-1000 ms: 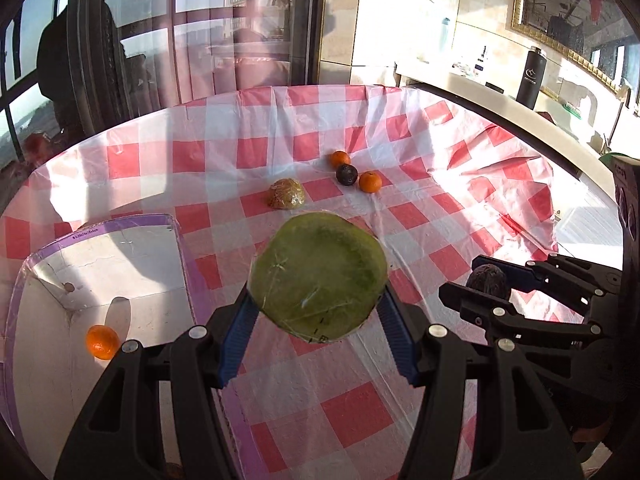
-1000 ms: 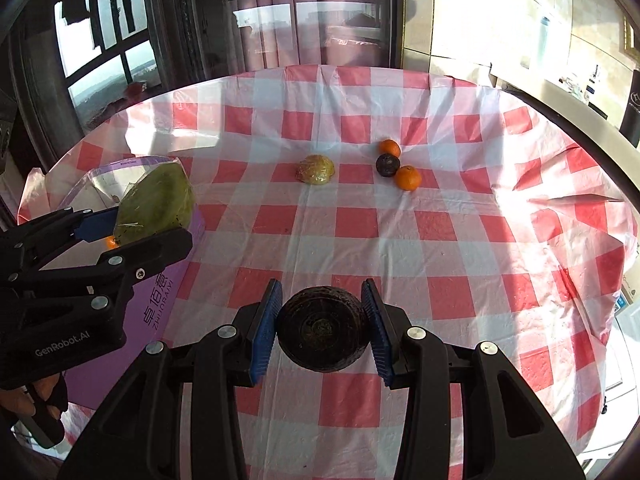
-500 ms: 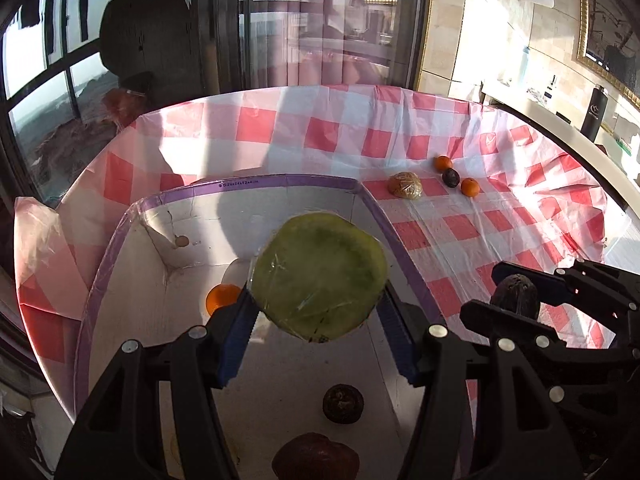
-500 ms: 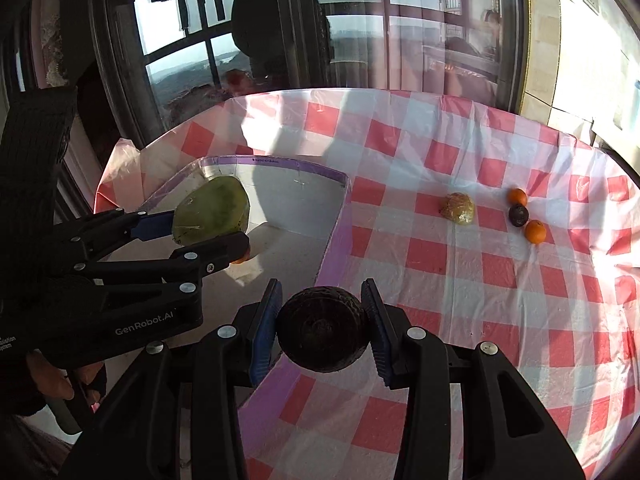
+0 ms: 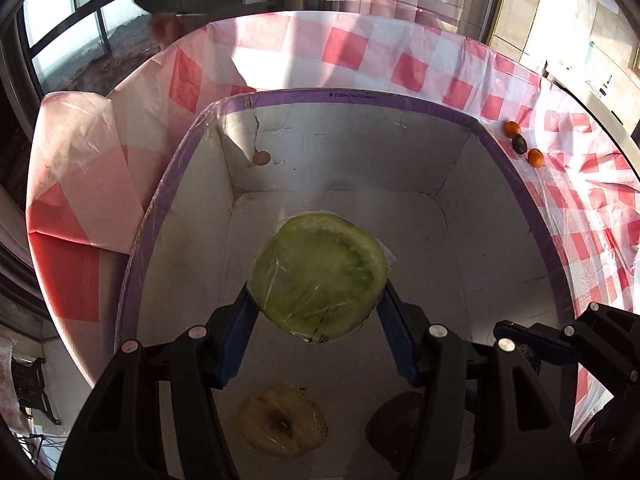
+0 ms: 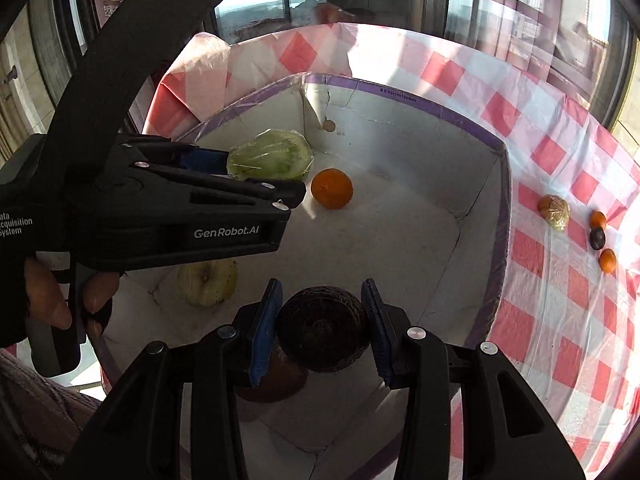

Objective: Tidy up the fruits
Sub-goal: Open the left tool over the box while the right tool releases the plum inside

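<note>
My left gripper [image 5: 318, 322] is shut on a plastic-wrapped green fruit half [image 5: 320, 274], held above the floor of a white box with a purple rim [image 5: 352, 98]. My right gripper [image 6: 322, 322] is shut on a dark round fruit [image 6: 322, 328] over the box's near right part. The left gripper [image 6: 256, 180] with the green fruit half [image 6: 270, 156] shows at the left of the right wrist view. Inside the box lie an orange [image 6: 332, 189], a pale apple half [image 5: 282, 420] and a dark reddish fruit [image 5: 396, 424].
Red-and-white checked cloth [image 6: 560, 300] covers the table right of the box. On it lie a wrapped yellowish fruit [image 6: 554, 212], two small oranges [image 6: 598, 220] and a dark plum [image 6: 597, 238]. A hand [image 6: 60, 300] holds the left gripper's handle. Windows stand behind.
Both grippers have swung left from over the cloth to above the box, each still holding its fruit. The box interior now fills both views.
</note>
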Tool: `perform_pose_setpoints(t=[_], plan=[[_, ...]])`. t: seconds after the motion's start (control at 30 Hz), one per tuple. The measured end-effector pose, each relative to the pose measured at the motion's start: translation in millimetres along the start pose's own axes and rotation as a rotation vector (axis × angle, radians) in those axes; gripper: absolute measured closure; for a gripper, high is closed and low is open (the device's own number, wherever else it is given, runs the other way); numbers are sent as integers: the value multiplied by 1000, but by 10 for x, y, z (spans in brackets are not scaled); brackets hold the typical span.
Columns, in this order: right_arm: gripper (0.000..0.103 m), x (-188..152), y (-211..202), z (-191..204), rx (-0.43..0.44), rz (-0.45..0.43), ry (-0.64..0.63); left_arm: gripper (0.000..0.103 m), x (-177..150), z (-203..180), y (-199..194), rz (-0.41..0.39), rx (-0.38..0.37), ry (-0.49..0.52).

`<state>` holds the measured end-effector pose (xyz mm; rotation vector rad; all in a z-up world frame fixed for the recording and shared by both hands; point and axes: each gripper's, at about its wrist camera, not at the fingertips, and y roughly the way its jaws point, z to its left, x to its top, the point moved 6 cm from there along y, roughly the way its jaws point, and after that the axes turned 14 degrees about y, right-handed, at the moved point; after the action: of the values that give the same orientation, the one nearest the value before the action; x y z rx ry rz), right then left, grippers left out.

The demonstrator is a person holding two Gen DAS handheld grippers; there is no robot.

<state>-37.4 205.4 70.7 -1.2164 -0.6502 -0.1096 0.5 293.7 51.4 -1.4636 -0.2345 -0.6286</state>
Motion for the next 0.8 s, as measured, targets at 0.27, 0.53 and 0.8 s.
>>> perform_pose_setpoints(t=[0.27,0.53,0.8], plan=[[61,-69,118,-8,-57,32,-32,43,-101,-19,151,82,-46,-20],[47,-111,139,39,-38,43,-48,28,-94,13,158,90,-39,-48],[45,-119,154,38,-24,41,-49,25,-121,43,186,106,-33,-57]])
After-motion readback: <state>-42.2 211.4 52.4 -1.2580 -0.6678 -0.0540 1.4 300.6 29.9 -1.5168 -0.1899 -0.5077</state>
